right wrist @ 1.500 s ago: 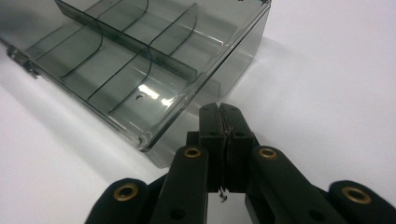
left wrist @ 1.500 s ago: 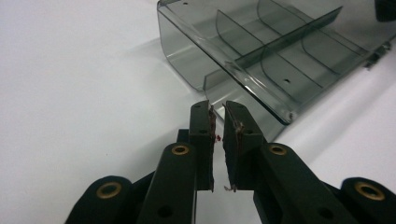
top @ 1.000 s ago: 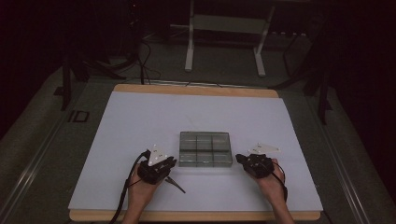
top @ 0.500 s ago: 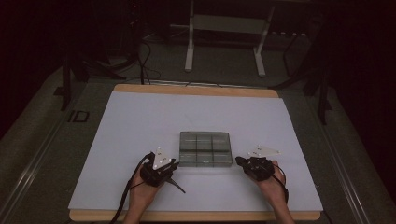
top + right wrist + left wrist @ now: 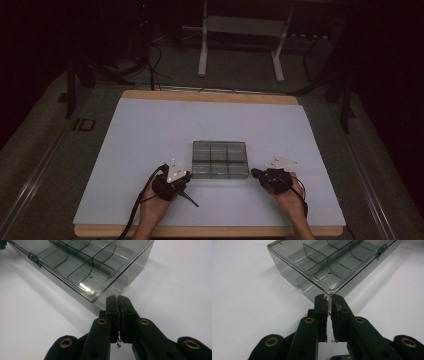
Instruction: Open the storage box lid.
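A smoky clear plastic box with several empty compartments lies lid-down-shut in the middle of the white table top. My left gripper sits at the box's near left corner, held by a hand. In the left gripper view its jaws stand almost touching, with a hairline slit and nothing between, tips right at the corner of the box. My right gripper sits at the near right corner. Its jaws are pressed together, empty, just short of the box.
A small latch shows on the box's front wall, also visible as the latch in the right gripper view. A wooden rim borders the table's far side. A white stand frame is on the dark floor beyond.
My left gripper has crept a little right, toward the box's near left corner, and its top plate has turned. The right gripper and the box have stayed put.
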`<state>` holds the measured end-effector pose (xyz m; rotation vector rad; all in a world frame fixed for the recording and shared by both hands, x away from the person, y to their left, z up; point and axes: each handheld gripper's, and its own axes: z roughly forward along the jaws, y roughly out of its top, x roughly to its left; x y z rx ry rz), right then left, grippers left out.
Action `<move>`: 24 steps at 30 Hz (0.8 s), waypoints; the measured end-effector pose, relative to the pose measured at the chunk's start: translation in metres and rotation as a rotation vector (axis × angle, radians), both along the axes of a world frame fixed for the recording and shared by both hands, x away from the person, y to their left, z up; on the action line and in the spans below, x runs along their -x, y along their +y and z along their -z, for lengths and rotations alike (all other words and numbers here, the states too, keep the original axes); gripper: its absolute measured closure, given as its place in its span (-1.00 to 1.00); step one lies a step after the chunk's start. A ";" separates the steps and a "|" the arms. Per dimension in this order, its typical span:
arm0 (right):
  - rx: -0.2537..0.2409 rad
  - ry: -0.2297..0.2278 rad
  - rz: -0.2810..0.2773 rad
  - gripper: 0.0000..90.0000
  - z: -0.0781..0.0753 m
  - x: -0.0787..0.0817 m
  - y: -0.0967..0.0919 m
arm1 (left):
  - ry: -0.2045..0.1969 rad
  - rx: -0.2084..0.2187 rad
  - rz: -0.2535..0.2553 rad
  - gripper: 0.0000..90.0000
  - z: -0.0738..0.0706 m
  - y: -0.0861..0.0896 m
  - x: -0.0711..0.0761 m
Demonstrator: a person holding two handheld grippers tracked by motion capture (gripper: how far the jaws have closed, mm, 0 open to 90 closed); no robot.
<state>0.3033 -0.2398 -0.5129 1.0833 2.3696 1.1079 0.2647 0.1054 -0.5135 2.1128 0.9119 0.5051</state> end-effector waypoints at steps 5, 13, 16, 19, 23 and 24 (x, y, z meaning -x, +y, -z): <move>-0.002 0.001 -0.007 0.95 0.000 0.000 0.001 | -0.001 -0.005 0.006 0.85 0.000 -0.003 0.000; -0.002 -0.003 -0.012 0.95 0.000 0.000 0.000 | -0.017 0.017 0.000 0.88 -0.003 -0.003 0.000; -0.004 -0.007 -0.015 0.94 -0.001 0.001 0.001 | -0.019 0.017 -0.001 0.88 -0.003 -0.003 0.000; -0.006 -0.013 -0.019 0.90 -0.003 0.002 0.001 | -0.024 0.021 -0.004 0.88 -0.004 -0.003 -0.001; -0.003 -0.031 -0.033 0.87 -0.006 0.004 0.001 | -0.031 0.024 -0.007 0.87 -0.006 -0.004 -0.001; -0.001 -0.032 -0.034 0.86 -0.006 0.004 0.001 | -0.032 0.025 -0.008 0.87 -0.006 -0.004 -0.001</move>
